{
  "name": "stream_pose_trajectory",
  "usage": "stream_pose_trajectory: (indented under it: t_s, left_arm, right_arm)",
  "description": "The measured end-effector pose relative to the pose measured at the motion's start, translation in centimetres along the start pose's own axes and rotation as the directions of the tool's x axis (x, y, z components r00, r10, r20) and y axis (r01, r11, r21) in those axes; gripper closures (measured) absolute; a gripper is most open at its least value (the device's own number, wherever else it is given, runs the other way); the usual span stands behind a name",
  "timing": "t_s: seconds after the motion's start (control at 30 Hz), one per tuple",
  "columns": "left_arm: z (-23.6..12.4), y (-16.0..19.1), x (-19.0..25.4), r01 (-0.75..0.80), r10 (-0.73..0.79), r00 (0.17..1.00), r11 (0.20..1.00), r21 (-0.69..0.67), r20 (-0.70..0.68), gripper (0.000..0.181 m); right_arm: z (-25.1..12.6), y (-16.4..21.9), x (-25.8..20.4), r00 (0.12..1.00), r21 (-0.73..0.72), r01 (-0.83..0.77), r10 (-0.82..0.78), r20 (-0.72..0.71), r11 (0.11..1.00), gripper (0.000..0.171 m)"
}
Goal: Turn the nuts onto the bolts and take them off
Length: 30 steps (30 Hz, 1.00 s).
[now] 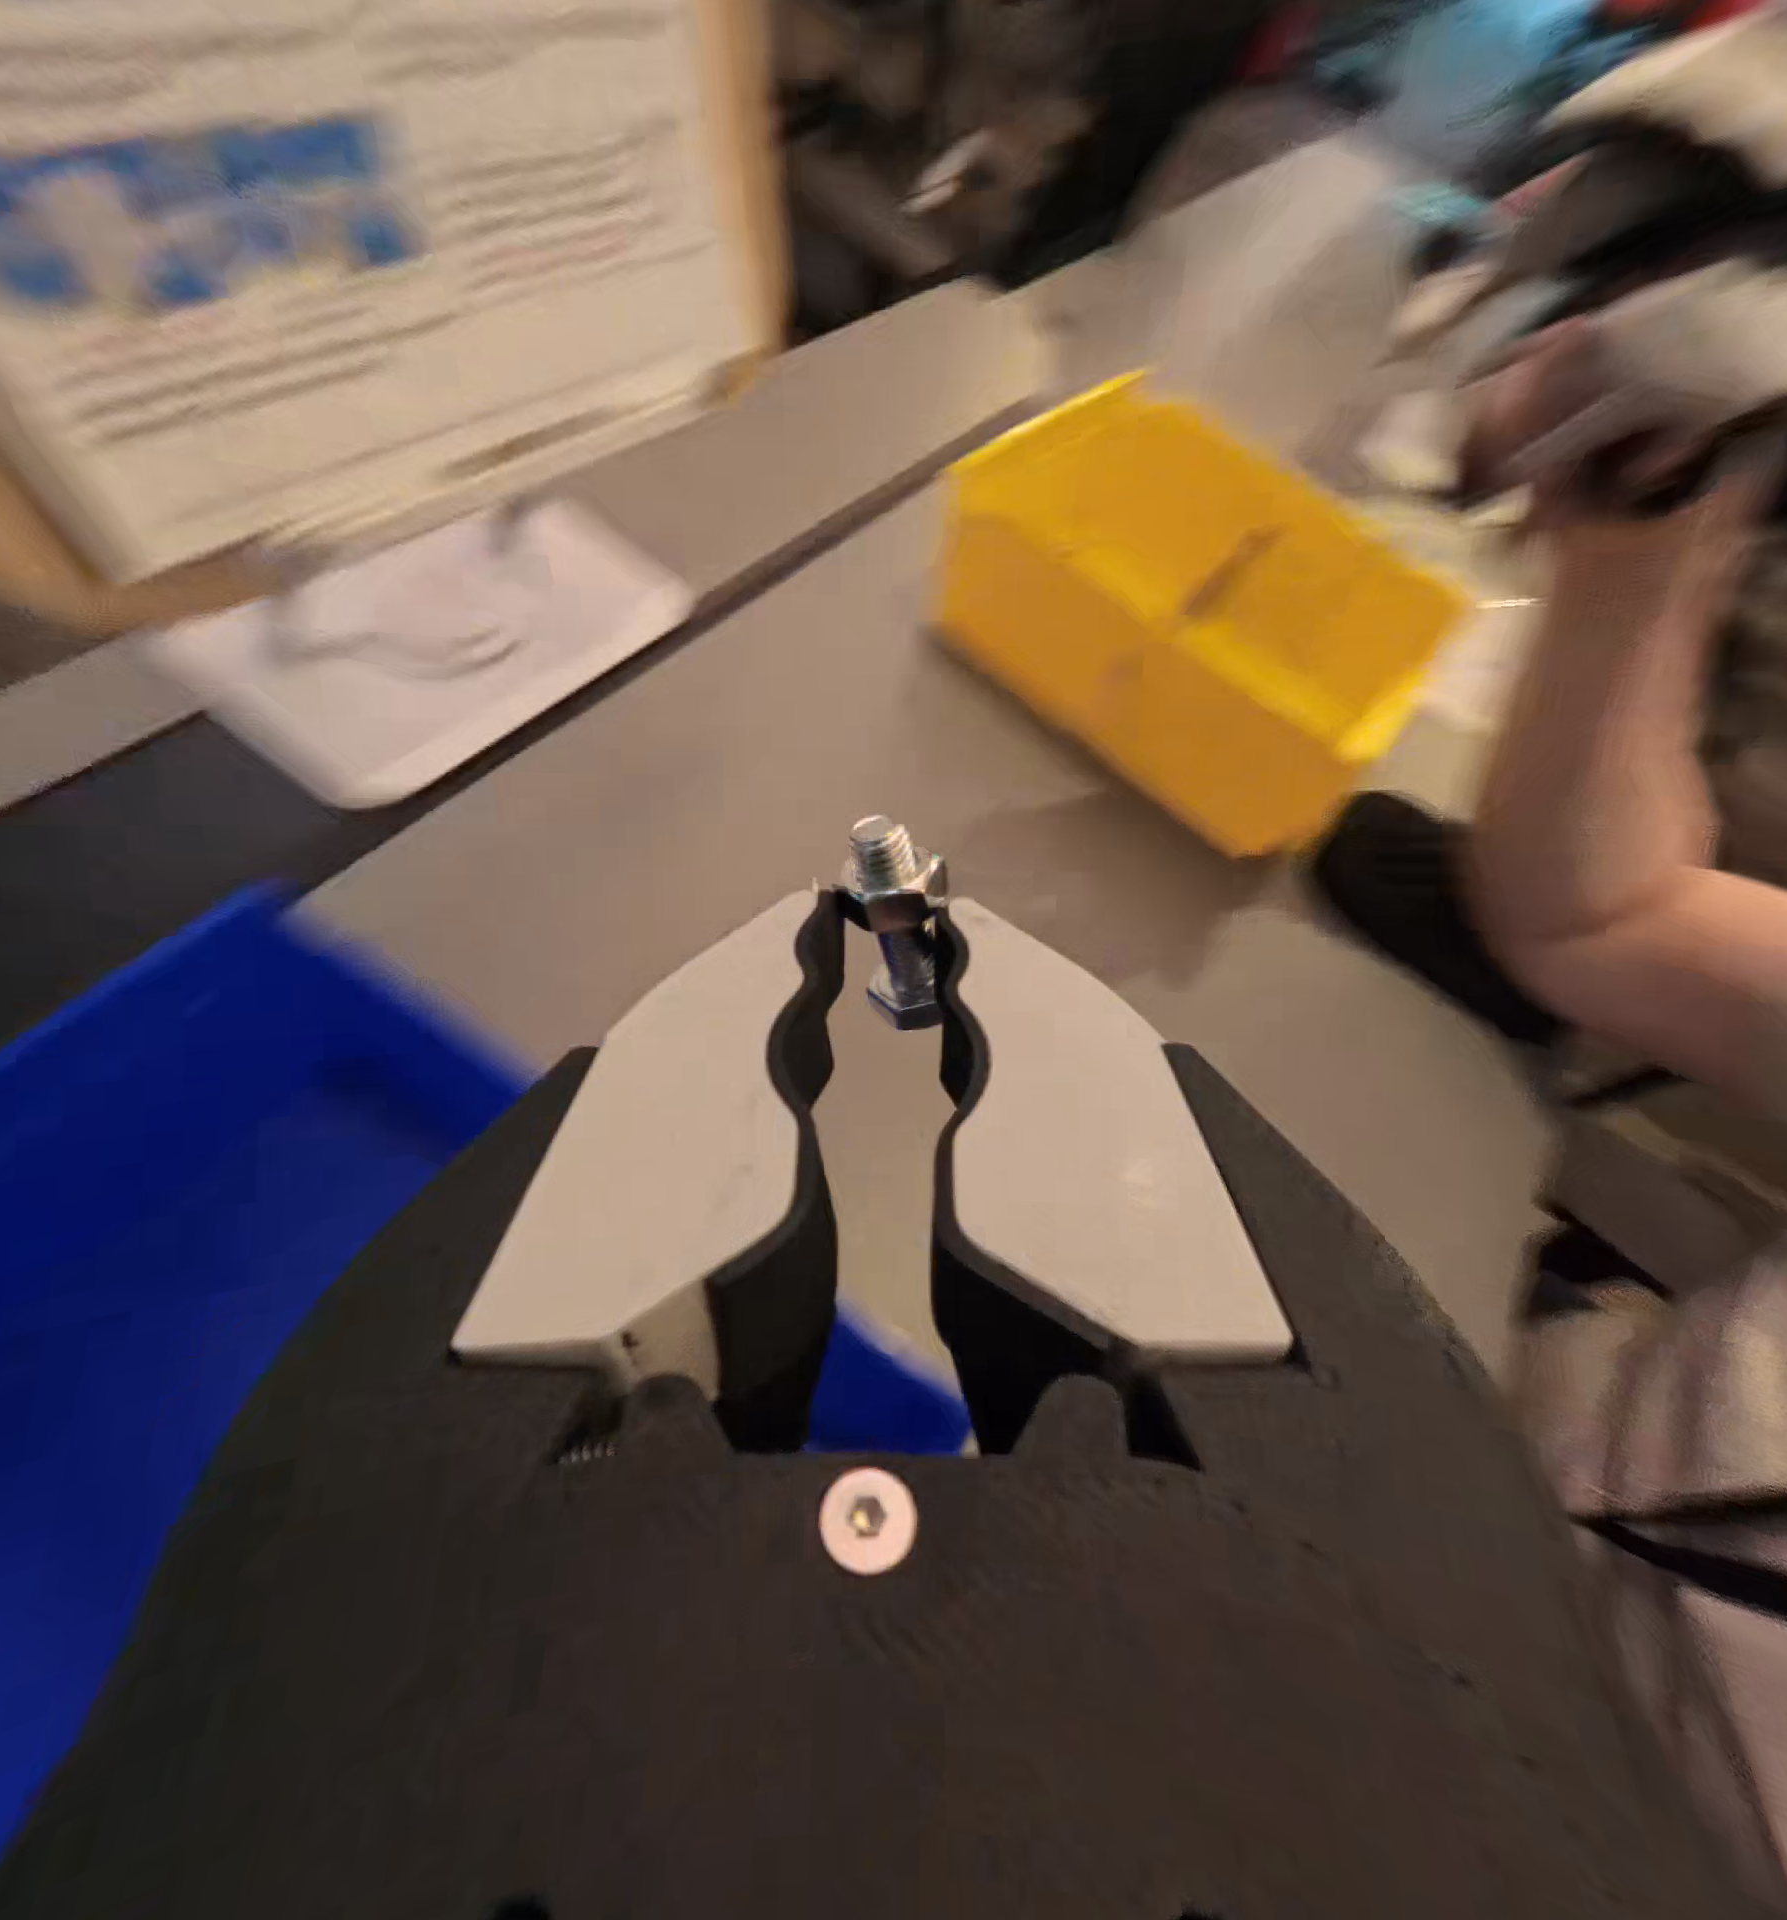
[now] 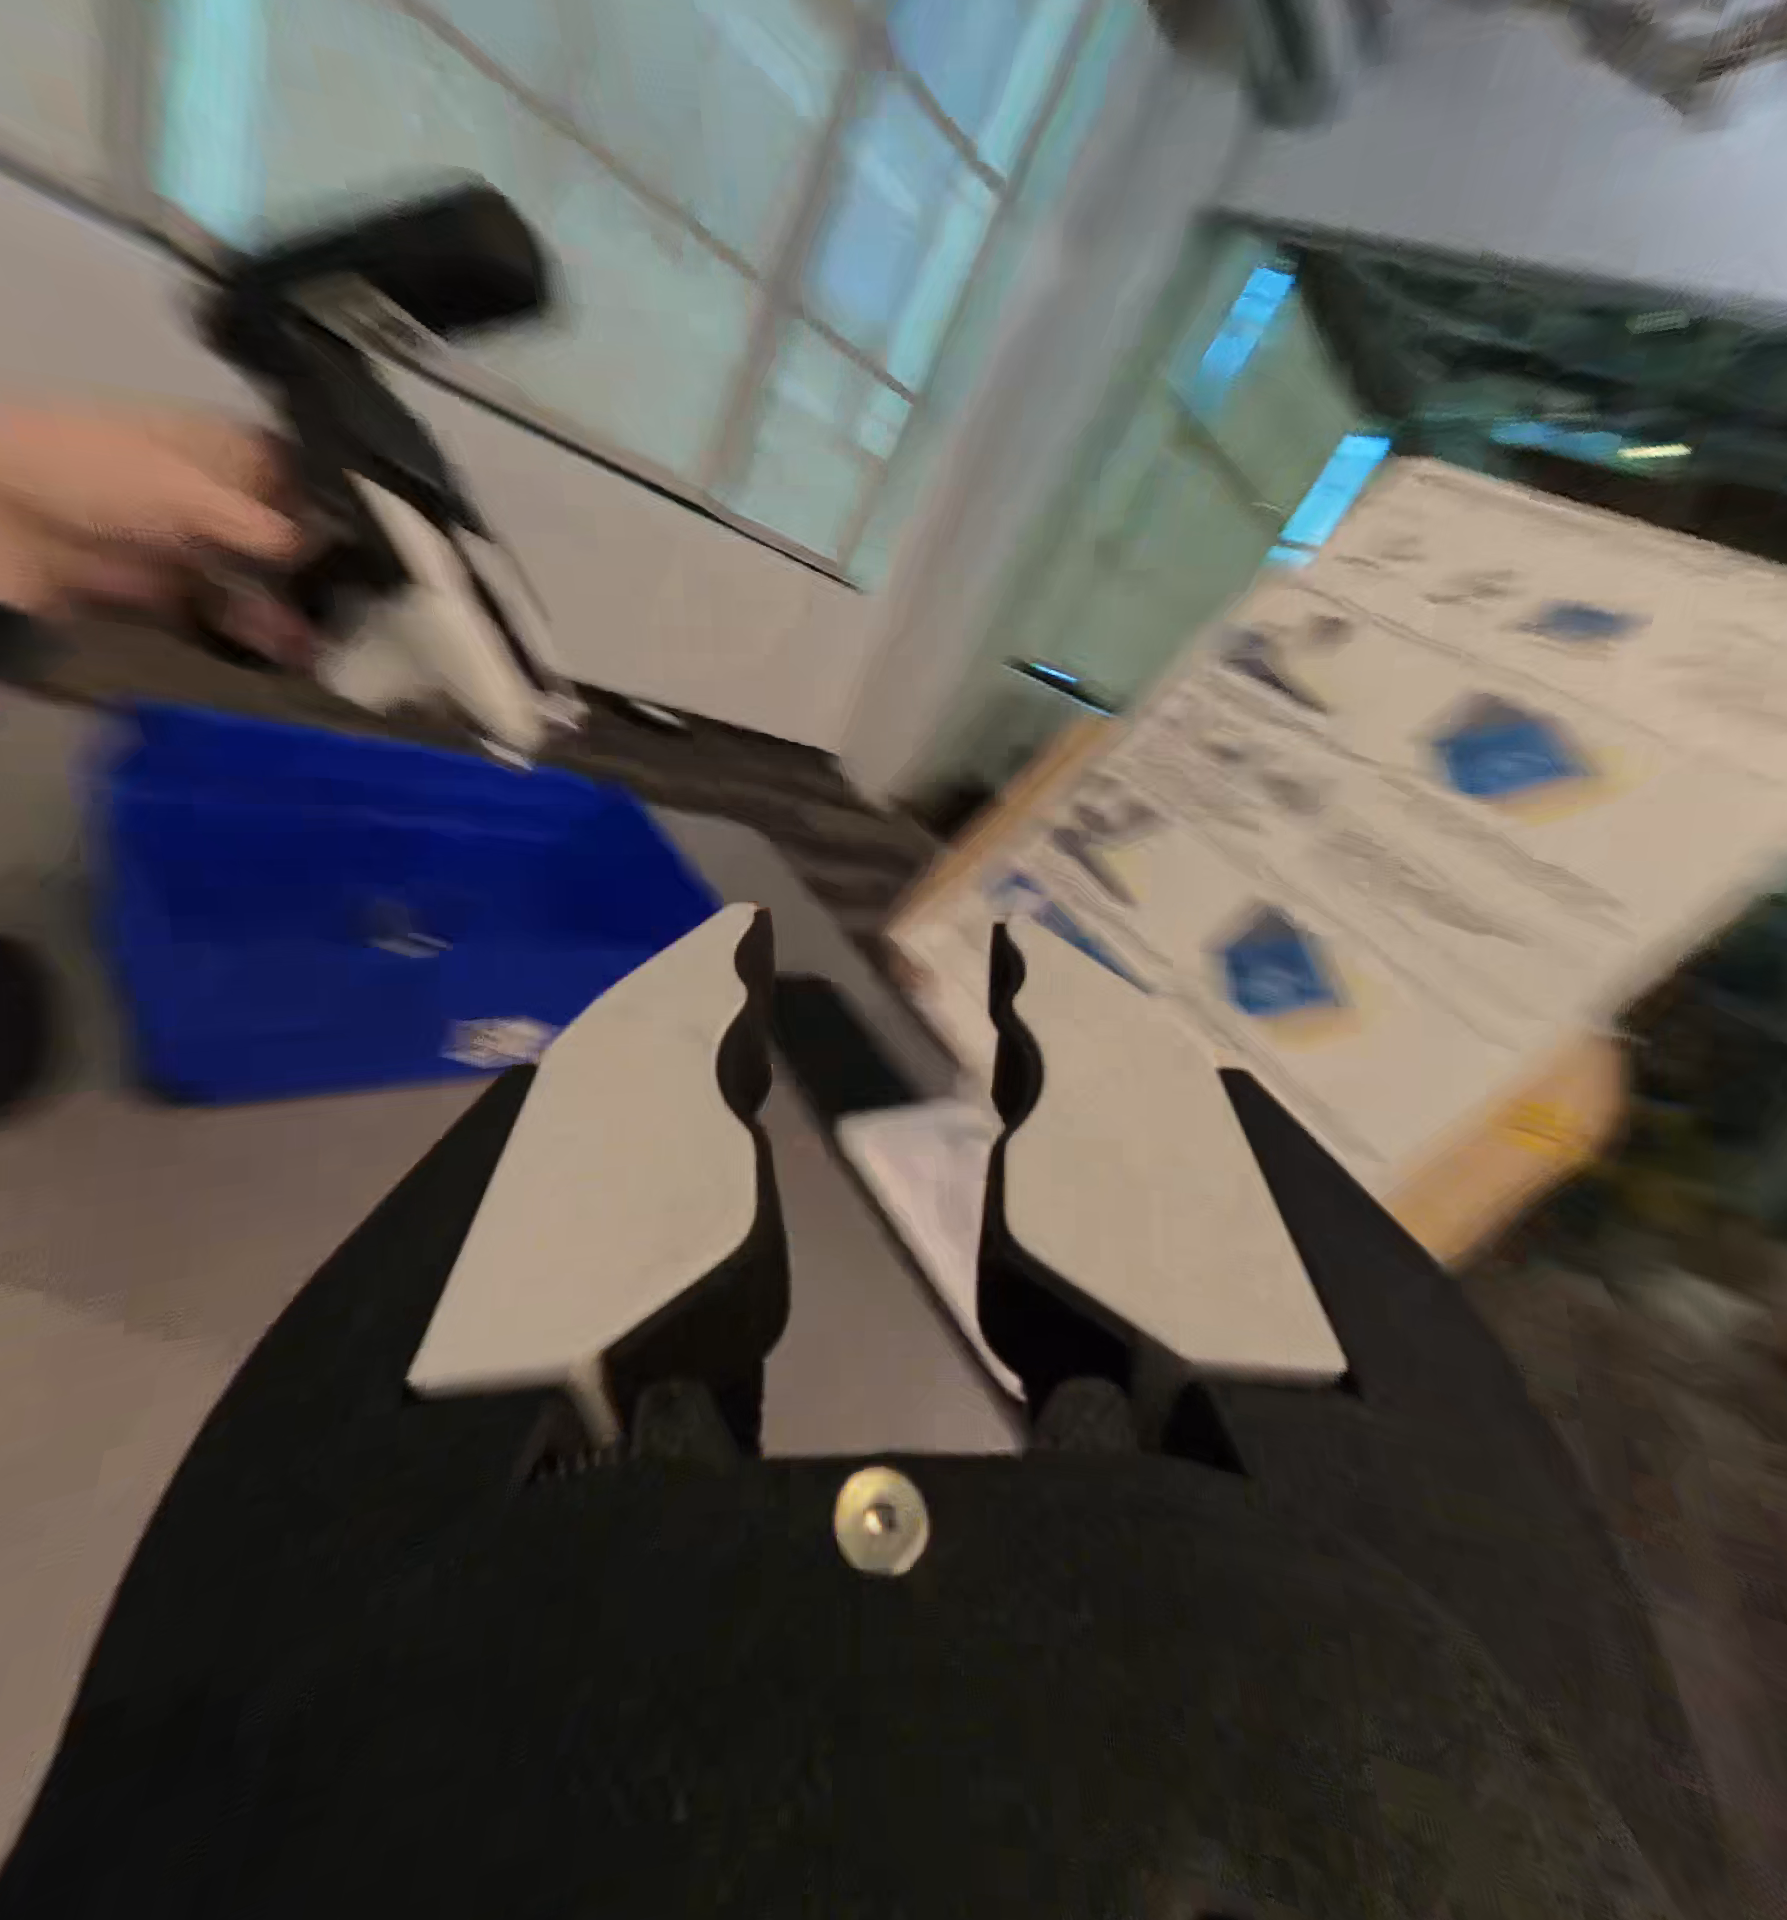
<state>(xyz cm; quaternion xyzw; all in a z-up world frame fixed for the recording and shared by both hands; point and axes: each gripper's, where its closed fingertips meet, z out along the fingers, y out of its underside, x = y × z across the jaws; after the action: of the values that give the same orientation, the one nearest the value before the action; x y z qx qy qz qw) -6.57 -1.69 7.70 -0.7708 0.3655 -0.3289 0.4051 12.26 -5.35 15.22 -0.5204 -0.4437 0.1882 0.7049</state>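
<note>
My left gripper point(image 1: 887, 914) is shut on a silver nut point(image 1: 891, 896) that sits on a silver bolt point(image 1: 897, 977). The bolt's threaded end points up past the fingertips and its hex head hangs between the fingers, above the grey table point(image 1: 660, 894). My right gripper point(image 2: 881, 935) is open and empty, raised above the table and tilted. The left gripper also shows far off in the right wrist view point(image 2: 453, 644), blurred, held by a hand point(image 2: 89, 509).
A yellow bin point(image 1: 1190, 613) stands on the table to the right. A blue bin point(image 1: 193, 1195) is at the left, also in the right wrist view point(image 2: 349, 894). A white tray point(image 1: 432, 665) and a poster board point(image 1: 328, 270) lie behind. A person's arm point(image 1: 1616, 790) is at right.
</note>
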Motion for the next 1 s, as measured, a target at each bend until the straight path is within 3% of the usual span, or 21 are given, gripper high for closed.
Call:
stream_pose_trajectory:
  t_s: [0.07, 0.13, 0.23, 0.3, 0.4, 0.63, 0.77, 0.87, 0.93, 1.0]
  left_arm:
    - [1.3, -1.5, 4.8, -0.045, 0.054, 0.977, 0.998, 0.049, -0.208, 0.165]
    - [2.6, -1.9, 8.4, -0.143, 0.158, 0.933, 0.987, 0.071, -0.323, 0.165]
    - [4.6, -1.4, 10.9, -0.291, 0.294, 0.9, 0.955, 0.058, -0.323, 0.165]
    - [5.5, -0.7, 11.8, -0.327, 0.315, 0.893, 0.945, 0.017, -0.322, 0.165]
    - [6.3, -0.5, 12.6, -0.328, 0.309, 0.889, 0.945, 0.0, -0.339, 0.165]
    - [6.5, -0.6, 13.1, -0.328, 0.31, 0.887, 0.945, 0.007, -0.342, 0.165]
    - [6.6, -0.3, 13.2, -0.334, 0.31, 0.884, 0.942, -0.01, -0.35, 0.165]
    - [6.6, -0.4, 13.5, -0.256, 0.235, 0.89, 0.967, -0.003, -0.39, 0.163]
    - [6.6, -0.3, 13.5, -0.173, 0.138, 0.886, 0.984, -0.038, -0.443, 0.138]
    - [6.6, -0.4, 13.2, -0.115, 0.081, 0.875, 0.992, -0.042, -0.478, 0.131]
  right_arm:
    - [1.4, -0.8, -4.7, 0.931, 0.03, -0.243, 0.224, 0.288, 0.97, 0.133]
    - [2.5, -0.6, -7.2, 0.829, -0.029, -0.385, 0.36, 0.428, 0.922, 0.132]
    - [3.4, -0.5, -8.2, 0.721, -0.069, -0.527, 0.489, 0.491, 0.847, 0.14]
    - [3.5, -0.5, -8.1, 0.667, -0.08, -0.585, 0.535, 0.518, 0.807, 0.148]
    - [3.5, -0.1, -8.4, 0.59, -0.136, -0.634, 0.59, 0.551, 0.761, 0.147]
    - [4.1, 1.7, -9.4, 0.569, -0.237, -0.598, 0.614, 0.547, 0.766, 0.148]
    - [4.0, 1.7, -9.7, 0.547, -0.248, -0.597, 0.613, 0.57, 0.763, 0.157]
    - [3.9, 1.6, -9.4, 0.569, -0.233, -0.583, 0.596, 0.567, 0.778, 0.16]
    - [3.8, 1.5, -8.9, 0.604, -0.211, -0.567, 0.576, 0.551, 0.796, 0.161]
    - [3.6, 1.6, -8.5, 0.647, -0.198, -0.533, 0.547, 0.53, 0.822, 0.162]
